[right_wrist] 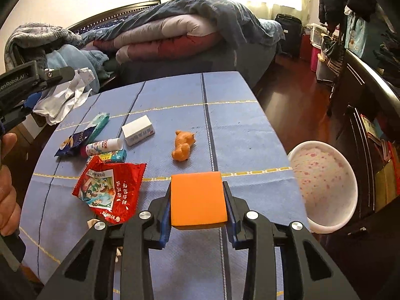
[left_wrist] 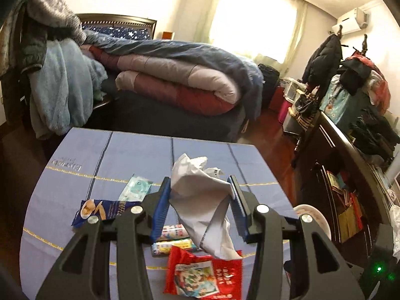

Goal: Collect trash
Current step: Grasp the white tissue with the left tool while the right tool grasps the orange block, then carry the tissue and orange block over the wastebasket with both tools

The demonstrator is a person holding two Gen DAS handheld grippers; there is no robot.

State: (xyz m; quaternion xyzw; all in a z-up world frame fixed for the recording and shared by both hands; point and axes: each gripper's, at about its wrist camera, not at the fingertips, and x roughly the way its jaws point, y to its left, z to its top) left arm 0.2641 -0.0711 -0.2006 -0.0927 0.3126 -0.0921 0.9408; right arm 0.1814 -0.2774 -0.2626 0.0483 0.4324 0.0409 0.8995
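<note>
The left gripper (left_wrist: 200,190) is clamped on a crumpled white tissue (left_wrist: 200,200), lifted above the blue tablecloth (left_wrist: 125,155); the right gripper (right_wrist: 198,200) pinches an orange pad (right_wrist: 197,197) — to its right stands a speckled white bin (right_wrist: 325,182), nothing visible inside; a red wrapper (right_wrist: 107,190) lies left of it.

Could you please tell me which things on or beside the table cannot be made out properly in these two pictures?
- Tube-shaped items, left wrist view: partly hidden behind the left tool and the hanging white tissue.
- Red wrapper, left wrist view: cut off by the bottom edge.
- White bin, right wrist view: its base is out of sight below the table.
- Text on the white box: too small to read.
</note>
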